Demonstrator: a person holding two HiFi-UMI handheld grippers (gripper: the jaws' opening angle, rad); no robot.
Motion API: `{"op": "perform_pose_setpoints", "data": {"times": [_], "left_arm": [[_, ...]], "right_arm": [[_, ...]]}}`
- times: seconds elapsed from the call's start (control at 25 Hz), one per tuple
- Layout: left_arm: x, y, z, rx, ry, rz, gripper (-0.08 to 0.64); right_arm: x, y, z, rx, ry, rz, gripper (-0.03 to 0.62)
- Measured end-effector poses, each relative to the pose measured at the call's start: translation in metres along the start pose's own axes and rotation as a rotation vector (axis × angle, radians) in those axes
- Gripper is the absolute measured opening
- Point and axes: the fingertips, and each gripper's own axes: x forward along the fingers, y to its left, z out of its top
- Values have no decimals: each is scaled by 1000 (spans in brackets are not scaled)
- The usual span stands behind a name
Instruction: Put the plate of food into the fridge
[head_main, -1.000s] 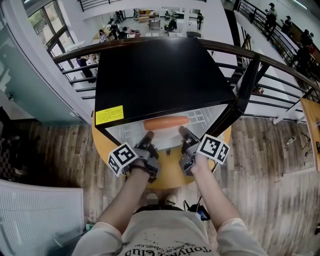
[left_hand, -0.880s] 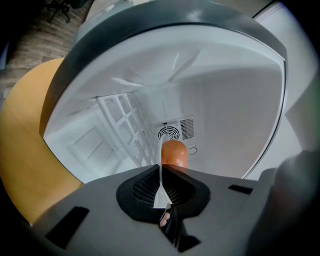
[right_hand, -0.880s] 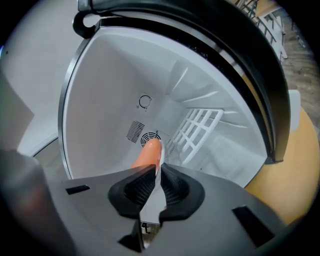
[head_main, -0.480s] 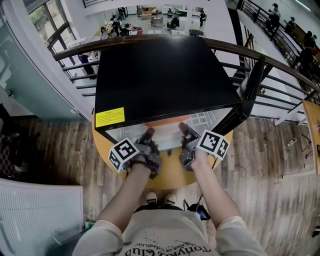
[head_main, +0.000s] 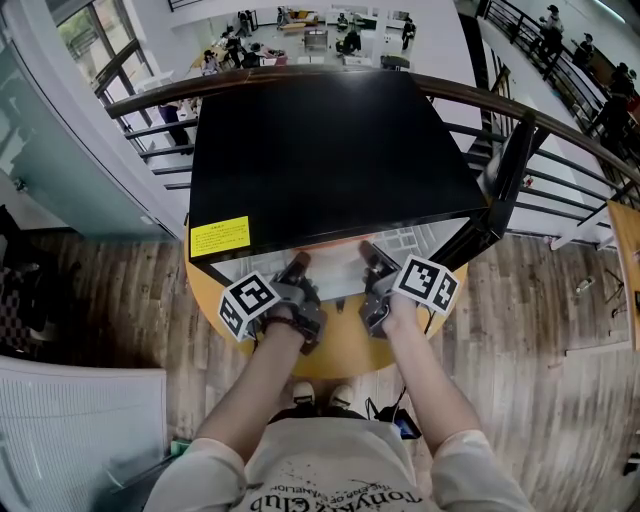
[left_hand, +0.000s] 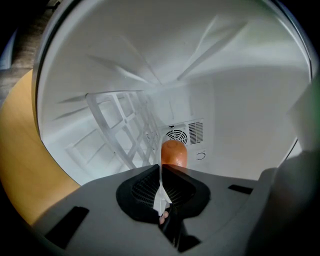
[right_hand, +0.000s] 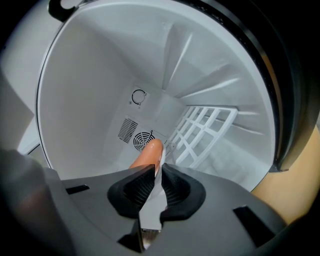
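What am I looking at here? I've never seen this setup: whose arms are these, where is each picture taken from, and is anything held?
There is no robot. A person holds a tool in each hand: the left gripper and the right gripper; the marker cubes are part of them. The head view comes from a camera on the person's head, looking down at a black fridge on a round yellow table, its door open. The other two views come from cameras riding on the grippers, looking into the white interior. Both pairs of jaws are shut on the thin rim of a white plate carrying what looks like an orange sausage.
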Motion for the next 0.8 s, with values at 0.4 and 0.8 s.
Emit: {"op": "perform_pose_setpoints", "data": {"times": [0.4,0.8], "left_arm": [[5,-2,1,7,-1,6,32],[5,-4,1,63,16,32,36]], "right_arm": [[3,-1,4,-3,-11,-15,66],[4,1,11,-124,-12,-97,72]]}}
